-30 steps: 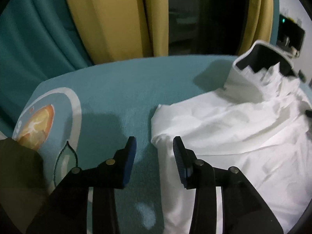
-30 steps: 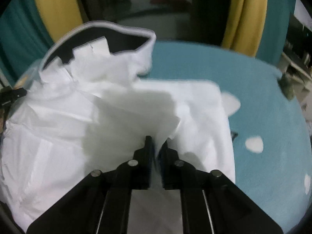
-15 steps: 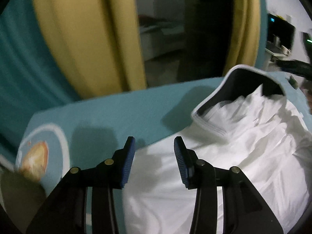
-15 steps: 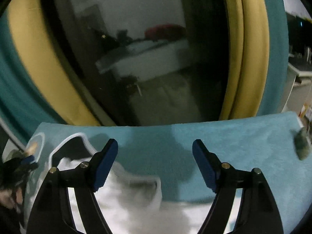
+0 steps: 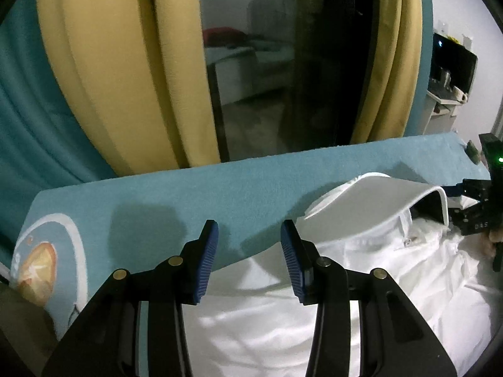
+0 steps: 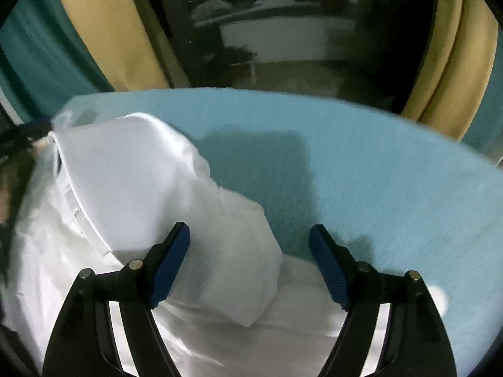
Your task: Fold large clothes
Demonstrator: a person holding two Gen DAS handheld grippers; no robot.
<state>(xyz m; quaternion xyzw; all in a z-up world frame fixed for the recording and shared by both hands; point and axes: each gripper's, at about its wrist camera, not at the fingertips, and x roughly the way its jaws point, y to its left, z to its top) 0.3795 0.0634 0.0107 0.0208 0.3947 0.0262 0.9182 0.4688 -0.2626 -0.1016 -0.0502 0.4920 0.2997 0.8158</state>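
A large white garment lies crumpled on a teal table cover. Its stiff collar stands arched at the far end. My left gripper is open and empty, hovering over the garment's left edge. My right gripper is open wide and empty, above a folded white bulge of the garment near the cover. The right gripper's body also shows at the right edge of the left wrist view, by the collar.
Yellow curtains and teal curtains hang behind the table's far edge, around a dark window. An orange and white print marks the cover's left end. A white shelf with a screen stands at the far right.
The right gripper opened and let go of the white cloth, then dropped back over the garment. Both grippers tilted up and moved toward the collar end. The left stayed open.
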